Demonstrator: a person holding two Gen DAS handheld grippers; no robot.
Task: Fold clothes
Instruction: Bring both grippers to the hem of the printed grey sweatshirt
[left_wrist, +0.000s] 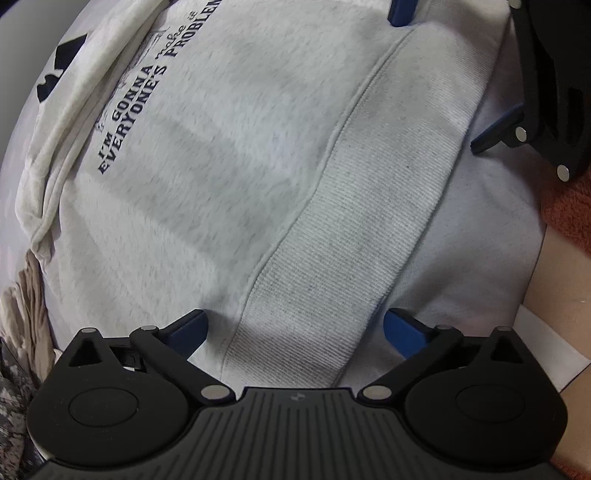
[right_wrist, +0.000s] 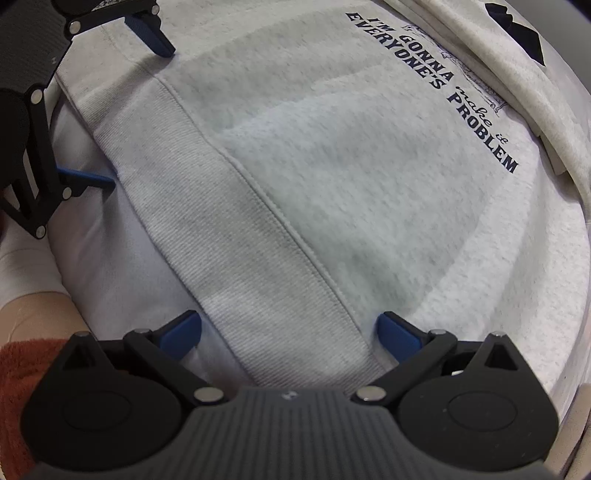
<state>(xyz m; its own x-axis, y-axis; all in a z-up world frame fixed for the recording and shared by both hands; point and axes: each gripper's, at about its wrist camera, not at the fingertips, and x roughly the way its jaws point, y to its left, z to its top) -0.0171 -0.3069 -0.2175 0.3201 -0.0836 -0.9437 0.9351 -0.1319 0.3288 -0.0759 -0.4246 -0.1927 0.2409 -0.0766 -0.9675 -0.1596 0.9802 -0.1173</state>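
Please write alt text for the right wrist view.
A light grey sweatshirt with dark printed lettering lies flat, its ribbed hem running between the open jaws of the right gripper. The left gripper, also open, sits at the hem's far end.

- Pale heather-grey sweatshirt (left_wrist: 229, 155), fleecy, spread flat with the front upward.
- Navy print (right_wrist: 454, 92) reading "I'M GONNA make it EVERYONE'S PROBLEM", far from the hem.
- Wide ribbed hem band (right_wrist: 229, 240) running diagonally along the near edge, smooth.
- Sleeve (left_wrist: 70, 122) folded over the body, just beyond the print.
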